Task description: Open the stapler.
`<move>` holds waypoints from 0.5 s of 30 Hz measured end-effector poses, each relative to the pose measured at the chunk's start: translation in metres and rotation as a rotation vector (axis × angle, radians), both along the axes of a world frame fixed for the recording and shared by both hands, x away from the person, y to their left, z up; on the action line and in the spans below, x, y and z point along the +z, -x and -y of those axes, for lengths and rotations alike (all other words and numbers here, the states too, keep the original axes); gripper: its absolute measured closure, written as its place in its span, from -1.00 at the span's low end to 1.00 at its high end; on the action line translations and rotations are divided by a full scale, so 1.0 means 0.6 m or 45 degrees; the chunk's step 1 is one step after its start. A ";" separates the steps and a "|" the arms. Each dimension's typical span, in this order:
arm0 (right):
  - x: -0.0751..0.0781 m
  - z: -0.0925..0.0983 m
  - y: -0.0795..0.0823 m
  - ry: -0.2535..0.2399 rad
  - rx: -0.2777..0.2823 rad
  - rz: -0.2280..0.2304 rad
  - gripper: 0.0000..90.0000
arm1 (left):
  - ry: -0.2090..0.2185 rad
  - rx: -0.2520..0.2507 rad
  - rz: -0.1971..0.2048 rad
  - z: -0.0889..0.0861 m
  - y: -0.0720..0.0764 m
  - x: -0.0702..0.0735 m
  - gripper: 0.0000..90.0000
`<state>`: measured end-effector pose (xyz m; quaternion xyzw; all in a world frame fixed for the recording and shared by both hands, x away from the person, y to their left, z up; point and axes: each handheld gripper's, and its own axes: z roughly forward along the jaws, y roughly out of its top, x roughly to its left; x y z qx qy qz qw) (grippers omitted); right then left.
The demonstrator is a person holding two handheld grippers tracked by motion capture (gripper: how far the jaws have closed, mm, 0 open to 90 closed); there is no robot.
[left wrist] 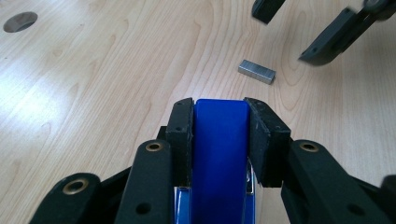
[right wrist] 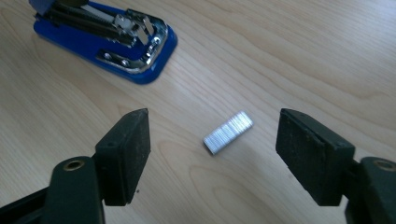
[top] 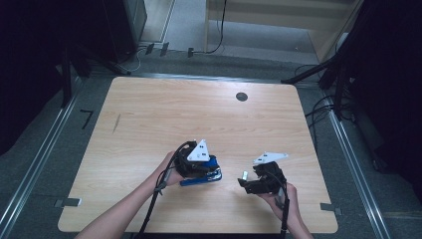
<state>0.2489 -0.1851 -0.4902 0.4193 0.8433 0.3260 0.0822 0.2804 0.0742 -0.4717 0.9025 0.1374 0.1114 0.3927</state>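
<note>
Writing: none readable.
Left gripper point(left wrist: 219, 135): clamped on blue stapler point(left wrist: 219, 158), lower centre.
Right gripper point(right wrist: 212, 140): jaws apart, staple strip point(right wrist: 228, 132) lying untouched between.

A: Stapler point(left wrist: 219, 154) — its base runs off the bottom edge, sides covered by the pads point(left wrist: 181, 140)
B: And from the right gripper view its rear is cut off

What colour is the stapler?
Blue, with shiny metal parts; the stapler shows best in the right gripper view.
</note>
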 end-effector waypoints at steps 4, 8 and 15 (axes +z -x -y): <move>0.001 -0.019 -0.005 -0.005 0.013 0.025 -0.19 | 0.016 0.000 0.002 -0.005 0.002 0.002 0.47; 0.007 -0.043 -0.014 -0.048 0.010 0.074 0.22 | 0.029 -0.003 0.007 -0.012 0.005 0.007 0.47; 0.012 -0.072 -0.029 -0.096 0.034 0.090 0.49 | 0.040 -0.007 0.016 -0.019 0.009 0.009 0.48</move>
